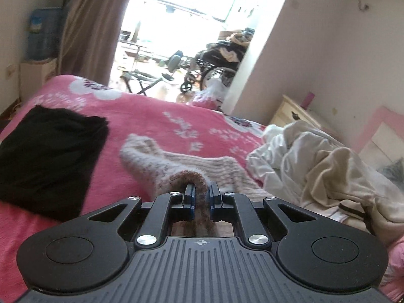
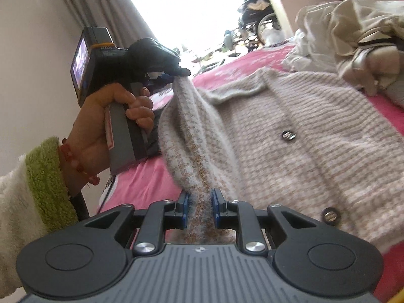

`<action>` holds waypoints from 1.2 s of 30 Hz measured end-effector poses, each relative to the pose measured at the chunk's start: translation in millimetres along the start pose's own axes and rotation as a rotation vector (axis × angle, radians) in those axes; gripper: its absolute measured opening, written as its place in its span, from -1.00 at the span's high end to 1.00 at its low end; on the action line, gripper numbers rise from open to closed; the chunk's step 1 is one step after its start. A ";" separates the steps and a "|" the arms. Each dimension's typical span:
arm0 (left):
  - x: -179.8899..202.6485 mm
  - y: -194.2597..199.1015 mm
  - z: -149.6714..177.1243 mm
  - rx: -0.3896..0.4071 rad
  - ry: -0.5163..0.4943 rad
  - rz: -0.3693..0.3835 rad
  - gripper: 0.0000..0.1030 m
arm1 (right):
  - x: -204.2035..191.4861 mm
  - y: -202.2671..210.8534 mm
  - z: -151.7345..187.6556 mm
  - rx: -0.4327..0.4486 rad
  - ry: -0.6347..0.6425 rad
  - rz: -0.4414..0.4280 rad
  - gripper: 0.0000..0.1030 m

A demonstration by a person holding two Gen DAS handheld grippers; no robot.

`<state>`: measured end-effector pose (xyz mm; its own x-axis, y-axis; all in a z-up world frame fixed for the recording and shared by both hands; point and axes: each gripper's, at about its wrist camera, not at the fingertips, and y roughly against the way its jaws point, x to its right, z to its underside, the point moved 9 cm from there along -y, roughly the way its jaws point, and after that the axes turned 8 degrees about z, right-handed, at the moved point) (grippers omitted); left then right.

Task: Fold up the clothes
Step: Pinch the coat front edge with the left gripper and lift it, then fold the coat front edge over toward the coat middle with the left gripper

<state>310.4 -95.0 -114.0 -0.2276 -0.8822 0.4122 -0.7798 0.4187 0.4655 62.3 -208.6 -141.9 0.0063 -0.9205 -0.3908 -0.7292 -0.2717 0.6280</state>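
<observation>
A fuzzy beige-and-white knit cardigan [image 2: 290,131] with metal buttons lies spread on the pink bed. One sleeve is lifted and stretched between the two grippers. My right gripper [image 2: 200,198] is shut on the sleeve's brown ribbed edge. In the same view a person's hand holds the left gripper [image 2: 183,72], shut on the far end of that sleeve. In the left wrist view my left gripper [image 1: 200,189] pinches the brownish cuff, and the cardigan [image 1: 176,159] trails away over the bed beyond it.
A folded black garment [image 1: 48,156] lies on the pink floral blanket [image 1: 151,116] at left. A heap of crumpled white and cream clothes [image 1: 323,166] sits at right. A cream nightstand [image 1: 293,113] stands by the wall; a wheelchair [image 1: 214,63] is in the bright doorway.
</observation>
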 end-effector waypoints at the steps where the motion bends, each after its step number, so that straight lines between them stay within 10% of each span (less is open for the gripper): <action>1: 6.9 -5.6 -0.7 -0.005 -0.007 0.005 0.84 | 6.7 1.8 -3.9 0.008 -0.009 0.006 0.61; 15: 122.9 -119.1 27.6 -0.115 -0.198 0.070 0.84 | 148.0 2.7 -55.5 0.070 -0.238 0.062 0.62; 32: 200.3 -229.4 117.9 -0.285 -0.437 0.104 0.84 | 270.9 -20.5 -34.6 0.091 -0.488 0.101 0.62; 36: 213.2 -233.0 134.5 -0.307 -0.566 0.095 0.54 | 281.7 -25.6 -24.5 0.076 -0.553 0.090 0.63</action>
<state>365.1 -409.6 -239.9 -0.6246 -0.7806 0.0255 -0.5581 0.4689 0.6845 99.5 -467.9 -251.6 -0.4026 -0.6491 -0.6454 -0.7575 -0.1596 0.6330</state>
